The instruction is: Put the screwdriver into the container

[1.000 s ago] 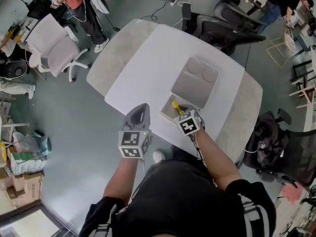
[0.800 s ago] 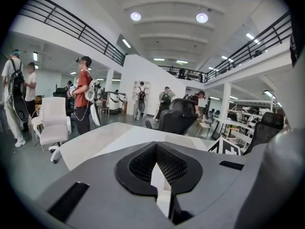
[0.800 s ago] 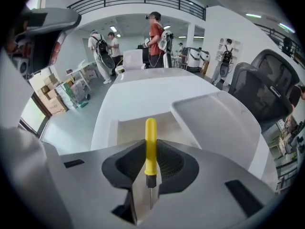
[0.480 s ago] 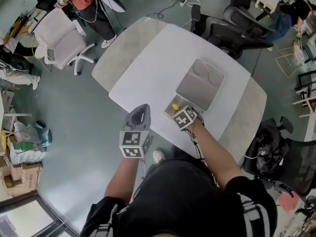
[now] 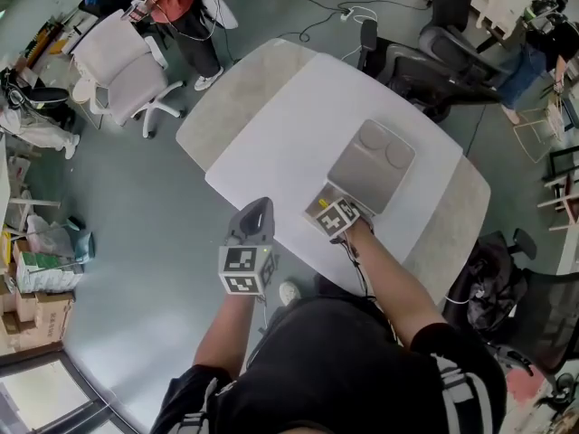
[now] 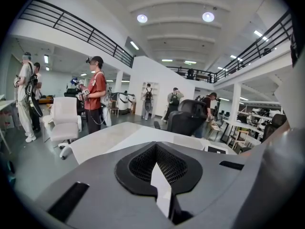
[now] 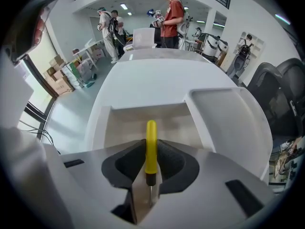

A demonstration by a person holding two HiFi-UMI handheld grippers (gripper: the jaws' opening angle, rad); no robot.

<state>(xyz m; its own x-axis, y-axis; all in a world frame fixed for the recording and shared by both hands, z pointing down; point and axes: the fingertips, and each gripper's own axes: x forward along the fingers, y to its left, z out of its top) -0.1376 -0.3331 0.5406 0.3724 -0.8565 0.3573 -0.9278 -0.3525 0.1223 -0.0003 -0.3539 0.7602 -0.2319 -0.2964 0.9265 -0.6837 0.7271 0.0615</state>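
My right gripper [image 7: 150, 165] is shut on a screwdriver [image 7: 151, 140] with a yellow handle. The handle points forward over the open beige container [image 7: 126, 123], just above its inside. The container's grey lid [image 7: 228, 120] lies flipped open to the right. In the head view the right gripper [image 5: 336, 217] hovers over the container [image 5: 316, 205] at the table's near edge and hides most of the screwdriver. My left gripper [image 5: 246, 259] hangs off the table to the left, its jaws [image 6: 159, 178] together and holding nothing.
The container sits on a white table [image 5: 280, 125] with rounded grey ends. Office chairs [image 5: 122, 66] stand round it. A person in a red shirt [image 6: 95, 97] stands beyond the table's far corner, with others further back.
My right gripper has moved a little forward with the screwdriver, further over the container's open part. The left gripper has barely moved.
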